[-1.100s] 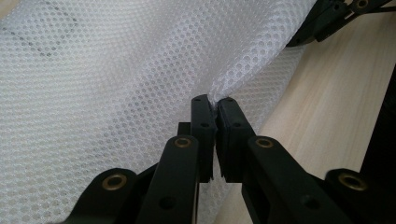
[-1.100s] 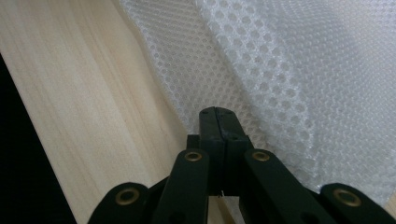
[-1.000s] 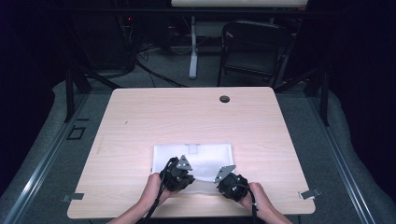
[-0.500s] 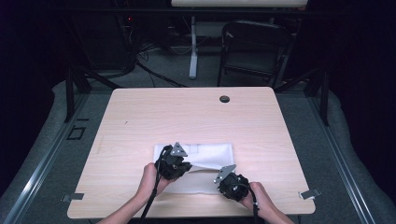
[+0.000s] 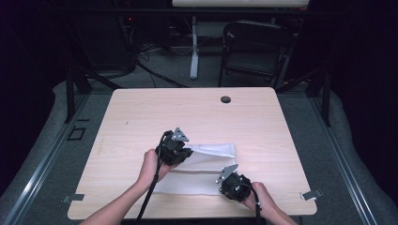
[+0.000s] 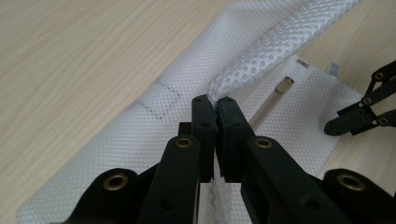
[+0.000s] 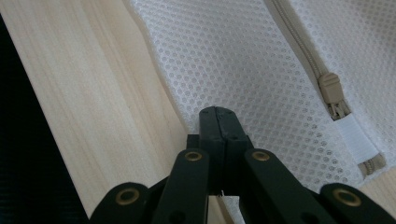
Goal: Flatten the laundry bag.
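one pale wood table, grey carpet, dark room, black folding chair

White mesh bag with perforated weave, beige zipper, pale wood-grain table, black grippers, possibly matte.

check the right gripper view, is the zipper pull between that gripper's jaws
No. The zipper pull lies on the mesh bag off to the side, apart from the right gripper, whose jaws are shut on the bag's edge.
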Demonstrator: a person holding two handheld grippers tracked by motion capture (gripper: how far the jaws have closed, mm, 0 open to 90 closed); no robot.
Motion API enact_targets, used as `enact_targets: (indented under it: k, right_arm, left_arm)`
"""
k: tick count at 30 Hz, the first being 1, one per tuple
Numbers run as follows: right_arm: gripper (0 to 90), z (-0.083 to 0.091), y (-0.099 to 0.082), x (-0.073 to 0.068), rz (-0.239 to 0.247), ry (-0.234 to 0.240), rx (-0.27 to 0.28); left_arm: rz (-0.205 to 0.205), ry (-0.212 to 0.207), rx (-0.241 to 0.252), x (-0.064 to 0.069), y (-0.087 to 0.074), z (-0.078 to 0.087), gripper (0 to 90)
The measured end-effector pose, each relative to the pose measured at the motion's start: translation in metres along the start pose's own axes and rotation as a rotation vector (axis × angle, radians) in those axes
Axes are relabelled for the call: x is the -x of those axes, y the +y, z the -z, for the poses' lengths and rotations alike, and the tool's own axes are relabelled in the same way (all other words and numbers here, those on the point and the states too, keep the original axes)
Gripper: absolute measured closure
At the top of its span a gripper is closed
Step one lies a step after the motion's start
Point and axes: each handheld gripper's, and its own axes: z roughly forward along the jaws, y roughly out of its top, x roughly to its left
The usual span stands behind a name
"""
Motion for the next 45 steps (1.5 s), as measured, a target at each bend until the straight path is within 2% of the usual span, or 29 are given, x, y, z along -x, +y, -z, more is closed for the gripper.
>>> enact_targets:
  k: [3, 7, 15, 17, 21, 23, 24, 27, 29, 33, 35, 37, 39, 45]
  right_arm:
    - [90.0, 0.001, 0.0, 0.001, 0.007, 0.001, -0.014]
    - [90.0, 0.002, -0.001, 0.002, -0.006, 0.024, -0.025]
    - [90.0, 0.004, 0.0, 0.004, -0.02, 0.035, -0.052]
    - [90.0, 0.004, 0.0, 0.005, -0.026, 0.035, -0.045]
    - [90.0, 0.008, 0.008, 0.002, -0.04, 0.03, 0.011]
    - [90.0, 0.009, 0.016, -0.001, -0.011, 0.022, 0.023]
    - [90.0, 0.006, 0.021, -0.004, -0.009, 0.008, 0.042]
    - [90.0, -0.002, 0.03, -0.005, 0.004, -0.005, 0.046]
    - [90.0, -0.01, 0.034, -0.007, -0.006, 0.007, 0.049]
    - [90.0, -0.019, 0.035, -0.01, 0.01, 0.008, 0.029]
    - [90.0, -0.018, 0.035, -0.01, 0.012, 0.014, 0.023]
    - [90.0, -0.019, 0.034, -0.01, -0.007, 0.028, 0.032]
    - [90.0, -0.018, 0.034, -0.009, 0.01, 0.016, 0.014]
    - [90.0, -0.017, 0.033, -0.01, 0.024, 0.053, 0.01]
  left_arm:
    - [-0.005, 0.011, 0.002, -0.003, 0.007, 0.002, 87.1]
    - [-0.006, 0.025, 0.008, -0.006, 0.014, 0.003, 87.0]
    - [0.005, 0.033, 0.018, -0.016, 0.023, 0.004, 87.0]
    - [0.005, 0.034, 0.018, -0.017, 0.025, 0.004, 87.1]
    - [0.003, 0.032, 0.02, -0.018, 0.028, 0.004, 87.0]
    - [0.001, 0.032, 0.017, -0.018, 0.03, 0.003, 87.0]
    - [0.006, 0.033, 0.021, -0.018, 0.03, 0.002, 87.0]
    - [-0.004, 0.036, 0.01, -0.019, 0.033, 0.003, 87.0]
    - [-0.004, 0.041, 0.014, -0.02, 0.034, 0.002, 87.0]
    - [0.001, 0.045, 0.021, -0.023, 0.039, 0.002, 87.0]
    - [0.0, 0.049, 0.016, -0.024, 0.041, 0.002, 87.0]
    - [-0.005, 0.057, 0.011, -0.025, 0.043, 0.003, 87.0]
    - [-0.008, 0.065, 0.014, -0.026, 0.046, 0.004, 87.0]
    - [0.0, 0.089, 0.011, -0.032, 0.05, 0.005, 87.0]
